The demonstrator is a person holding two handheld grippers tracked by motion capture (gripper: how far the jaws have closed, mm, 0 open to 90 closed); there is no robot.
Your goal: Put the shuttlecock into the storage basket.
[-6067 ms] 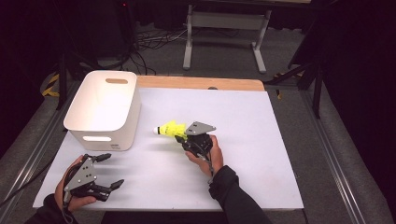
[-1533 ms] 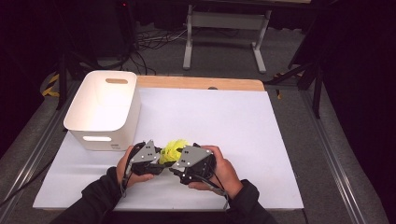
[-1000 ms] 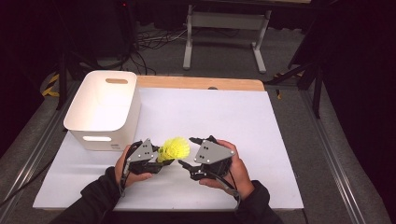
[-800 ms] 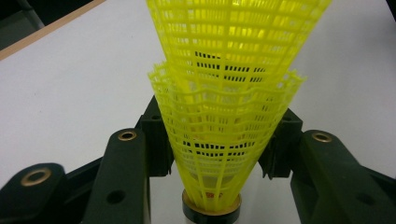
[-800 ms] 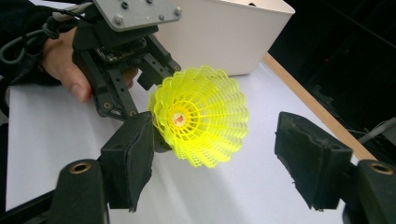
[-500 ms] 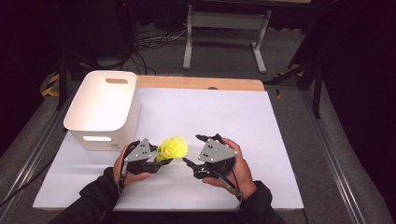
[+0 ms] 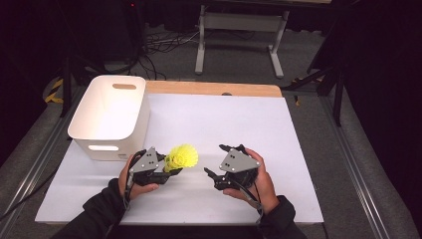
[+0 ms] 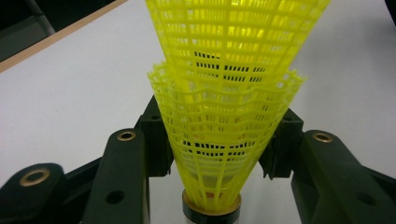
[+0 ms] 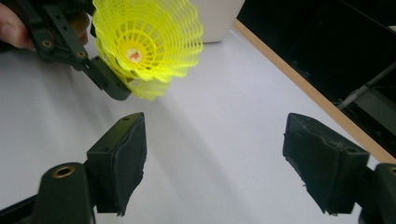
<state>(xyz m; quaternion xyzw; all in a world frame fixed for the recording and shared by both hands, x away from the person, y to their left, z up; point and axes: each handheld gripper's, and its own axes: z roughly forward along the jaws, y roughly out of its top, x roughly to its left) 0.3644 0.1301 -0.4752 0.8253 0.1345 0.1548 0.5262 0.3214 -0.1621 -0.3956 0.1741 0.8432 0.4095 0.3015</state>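
Observation:
Two yellow plastic shuttlecocks (image 7: 182,157) are nested one inside the other, with the cork base toward the left hand. My left gripper (image 7: 171,169) is shut on the lower skirt, near the front left of the white table. In the left gripper view the pads squeeze the mesh skirt (image 8: 224,93) from both sides. My right gripper (image 7: 214,159) sits a short way to the right, apart from the shuttlecocks. Its jaws have just been opening and stand open with nothing between them (image 9: 219,163). The right gripper view looks into the open skirt (image 9: 149,37).
A white bin (image 7: 79,124) with handle slots stands at the table's left, just behind my left hand. The white sheet (image 7: 224,119) ends at a wooden strip (image 7: 214,88) at the back. Dark floor, cables and a metal stand lie beyond.
The right gripper, which carried the shuttlecock earlier, has let go, drawn away to the right and opened wider. The left gripper came up from the front left and now keeps the shuttlecocks still.

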